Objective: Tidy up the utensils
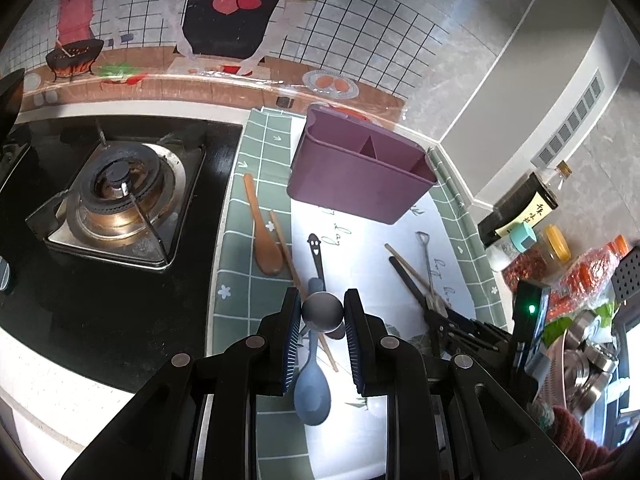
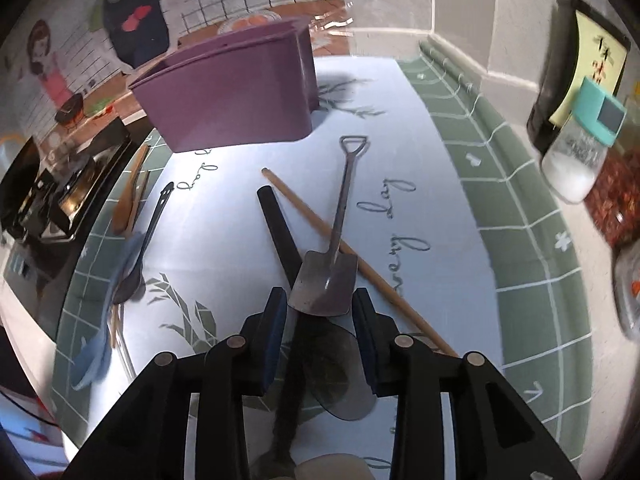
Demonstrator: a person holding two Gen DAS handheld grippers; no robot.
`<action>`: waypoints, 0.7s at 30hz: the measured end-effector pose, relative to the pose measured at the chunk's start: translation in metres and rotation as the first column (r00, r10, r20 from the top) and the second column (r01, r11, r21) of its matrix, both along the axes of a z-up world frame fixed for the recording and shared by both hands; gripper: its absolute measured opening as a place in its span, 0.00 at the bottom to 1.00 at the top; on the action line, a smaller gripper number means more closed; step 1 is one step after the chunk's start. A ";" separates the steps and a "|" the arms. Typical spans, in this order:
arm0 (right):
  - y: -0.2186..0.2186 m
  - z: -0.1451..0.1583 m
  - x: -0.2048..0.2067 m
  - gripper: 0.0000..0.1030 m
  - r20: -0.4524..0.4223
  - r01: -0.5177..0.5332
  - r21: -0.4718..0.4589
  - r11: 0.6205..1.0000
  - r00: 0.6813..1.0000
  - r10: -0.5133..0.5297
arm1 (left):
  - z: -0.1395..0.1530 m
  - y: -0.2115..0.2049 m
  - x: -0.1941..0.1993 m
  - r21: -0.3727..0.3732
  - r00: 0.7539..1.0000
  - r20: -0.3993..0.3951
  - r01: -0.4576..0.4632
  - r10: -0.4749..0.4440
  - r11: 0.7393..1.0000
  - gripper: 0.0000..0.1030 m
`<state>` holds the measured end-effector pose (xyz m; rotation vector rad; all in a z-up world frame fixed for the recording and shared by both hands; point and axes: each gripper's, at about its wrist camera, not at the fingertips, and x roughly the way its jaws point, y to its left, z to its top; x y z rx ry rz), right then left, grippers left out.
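Note:
A purple utensil holder (image 1: pixel 360 168) with compartments stands at the back of the mat; it also shows in the right wrist view (image 2: pixel 236 100). My left gripper (image 1: pixel 322 316) is open, its fingers on either side of a metal spoon's bowl (image 1: pixel 322 312), which lies over a blue spoon (image 1: pixel 313 392) and a chopstick. A wooden spoon (image 1: pixel 264 236) and a black smiley-handled spoon (image 1: pixel 316 256) lie further up. My right gripper (image 2: pixel 320 312) is open around the blade of a small metal shovel-shaped spoon (image 2: pixel 328 280), which lies across a black handle (image 2: pixel 280 232) and a wooden chopstick (image 2: pixel 320 224).
A gas stove (image 1: pixel 120 196) sits to the left of the green-and-white mat (image 1: pixel 236 272). A soy sauce bottle (image 1: pixel 520 204), a teal-capped shaker (image 2: pixel 580 148) and spice jars (image 1: pixel 556 248) stand at the right. A tiled wall rises behind.

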<state>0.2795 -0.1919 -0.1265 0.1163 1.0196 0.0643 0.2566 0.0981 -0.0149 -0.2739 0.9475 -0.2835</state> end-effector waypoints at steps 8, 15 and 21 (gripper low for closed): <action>0.009 -0.001 0.007 0.31 0.033 0.044 -0.095 0.995 0.999 -0.041 | 0.002 0.008 0.000 0.000 1.000 0.009 0.008 -0.008 1.000 0.22; 0.003 0.042 -0.015 0.27 0.218 0.051 -0.206 0.977 0.976 -0.005 | 0.017 0.007 0.002 0.006 0.997 0.075 0.030 -0.030 1.000 0.22; -0.018 0.085 -0.019 0.05 0.304 0.071 -0.180 0.981 0.953 -0.013 | 0.022 -0.007 0.007 -0.014 0.994 0.089 0.063 -0.062 0.998 0.22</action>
